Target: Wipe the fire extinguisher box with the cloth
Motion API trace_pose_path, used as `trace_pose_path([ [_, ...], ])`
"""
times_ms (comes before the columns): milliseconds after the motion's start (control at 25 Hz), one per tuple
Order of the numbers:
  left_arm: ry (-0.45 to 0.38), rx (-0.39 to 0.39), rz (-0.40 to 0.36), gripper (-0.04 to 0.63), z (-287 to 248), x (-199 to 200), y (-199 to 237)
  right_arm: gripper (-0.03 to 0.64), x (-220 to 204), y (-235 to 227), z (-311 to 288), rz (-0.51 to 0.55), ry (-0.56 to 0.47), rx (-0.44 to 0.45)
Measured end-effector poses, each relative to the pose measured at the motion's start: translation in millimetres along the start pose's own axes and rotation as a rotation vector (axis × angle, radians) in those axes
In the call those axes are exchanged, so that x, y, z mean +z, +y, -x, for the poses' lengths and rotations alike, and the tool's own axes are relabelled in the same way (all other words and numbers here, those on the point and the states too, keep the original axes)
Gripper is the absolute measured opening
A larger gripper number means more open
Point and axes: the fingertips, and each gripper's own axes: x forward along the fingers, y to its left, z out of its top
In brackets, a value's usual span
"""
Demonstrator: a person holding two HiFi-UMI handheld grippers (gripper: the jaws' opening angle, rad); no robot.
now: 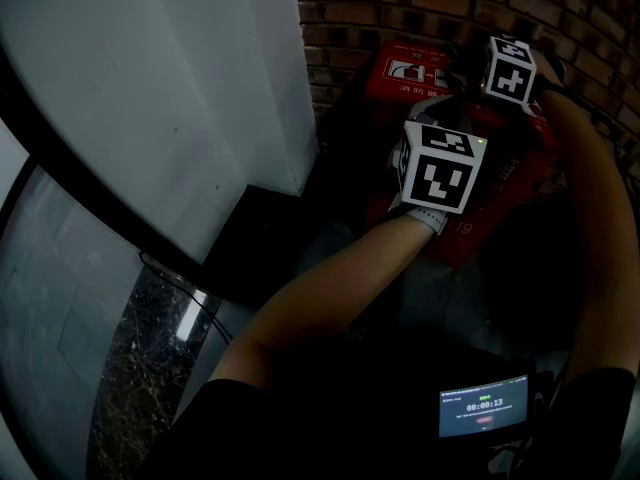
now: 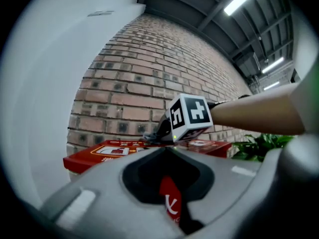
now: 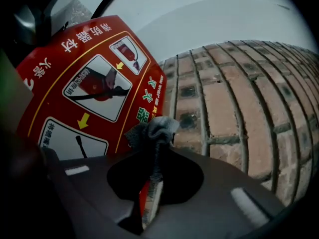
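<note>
Reaching forward and down, you hold both arms out to the red fire extinguisher box [image 1: 400, 73], which stands low against the brick wall [image 1: 400, 8], just beside a white pillar [image 1: 180, 98]. Your left forearm [image 1: 330, 278] goes from the lower middle of the head view up and to the right, bare, with the wrist nearly straight. It ends over the front part of the box. Your right arm [image 1: 590, 218] runs along the right edge of that view and is stretched further, so its marker cube [image 1: 510, 68] is at the back of the box, near the bricks.

The left gripper [image 2: 172, 203] has its jaws drawn together, with only a narrow slit between them. In this slit you see red with a white mark, which looks like the surface of the box behind the jaws. I see nothing held there.

The right gripper [image 3: 149, 198] is clamped on the grey cloth [image 3: 153, 130]. The cloth stands up from the jaws in a crumpled bunch and lies against the edge of the box's printed top, where the red panel meets the brick wall. From the left gripper view, the right arm comes in level from the right, above the top of the box.

A small lit screen [image 1: 483, 406] shows at the bottom of the head view.
</note>
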Motion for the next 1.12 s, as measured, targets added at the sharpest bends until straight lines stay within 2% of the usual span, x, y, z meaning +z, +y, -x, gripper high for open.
trace_pose_path([
  [160,-0.009,-0.002,0.026,0.002,-0.6,-4.0,-0.8,0.031,0.1,4.4,0.2,-0.02,-0.021,-0.003],
  [560,-0.011,0.026,-0.003,0.002,0.0,-1.6,5.1,0.031,20.3,26.6,34.6,-0.028,-0.077,0.067],
  [840,0.025,0.036,-0.04,0.002,-2.2,-2.9,4.3,0.031,32.1,51.3,68.7,-0.015,-0.121,0.113],
  [1120,0.058,0.005,0.019,0.002,5.8,-0.6,-0.6,0.031,42.2,74.5,98.8,-0.016,-0.157,0.162],
])
